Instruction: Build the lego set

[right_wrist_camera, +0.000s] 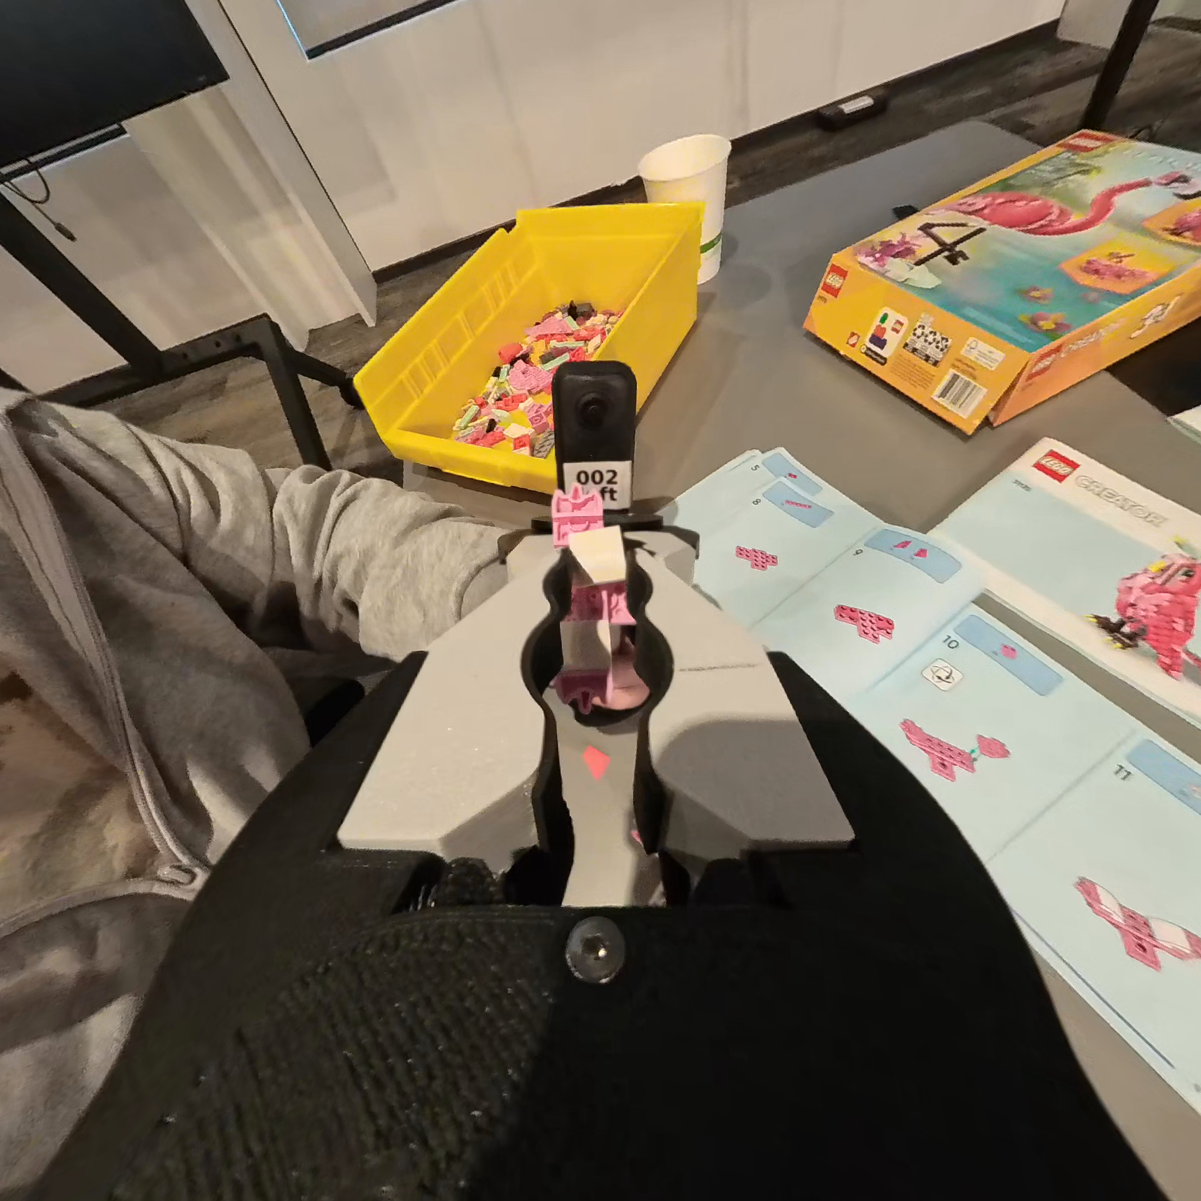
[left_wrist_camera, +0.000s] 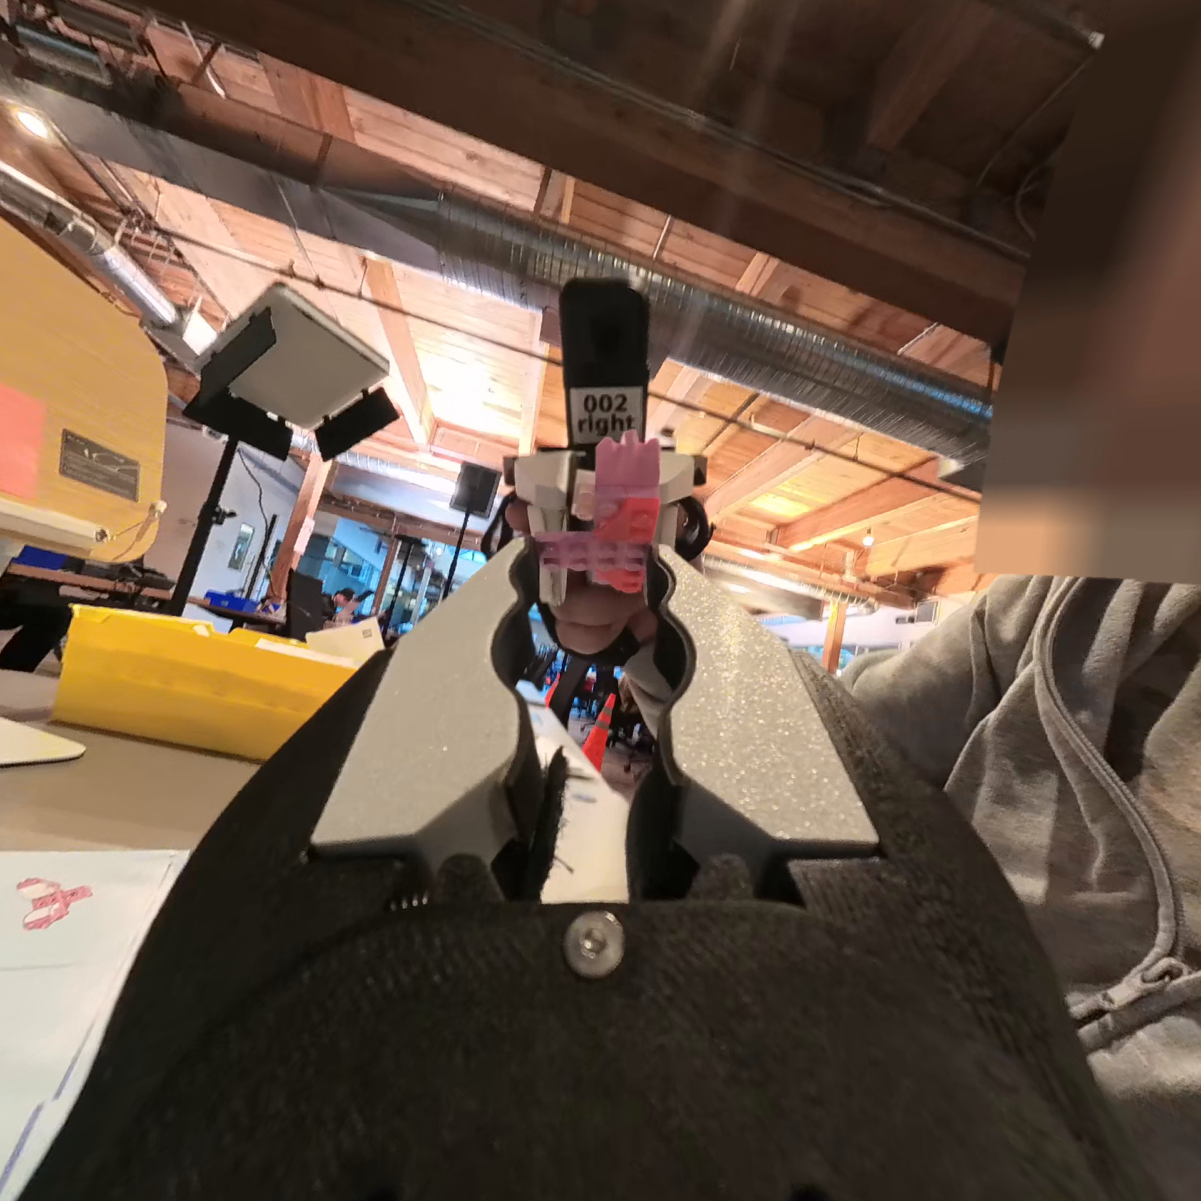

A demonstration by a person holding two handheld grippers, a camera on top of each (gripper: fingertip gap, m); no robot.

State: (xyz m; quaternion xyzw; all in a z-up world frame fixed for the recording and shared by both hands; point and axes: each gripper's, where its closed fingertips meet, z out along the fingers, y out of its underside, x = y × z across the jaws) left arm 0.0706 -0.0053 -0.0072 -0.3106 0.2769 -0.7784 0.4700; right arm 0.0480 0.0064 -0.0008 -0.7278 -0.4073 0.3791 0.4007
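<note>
A small pink and coral lego assembly is held up in the air between my two grippers, which face each other tip to tip. My left gripper is shut on its lower pink plate. My right gripper faces me, its pale fingers on either side of the upper part. In the right wrist view my right gripper is shut on the pink assembly. A pink piece sticks up above the tips. The left gripper meets it from the far side. Much of the assembly is hidden by fingers.
A yellow bin with several loose bricks stands behind on the grey table; it also shows in the left wrist view. A paper cup, the set's box and open instruction pages lie to the right. A grey sleeve is at left. My two grippers' fingertips are within a few centimetres of each other.
</note>
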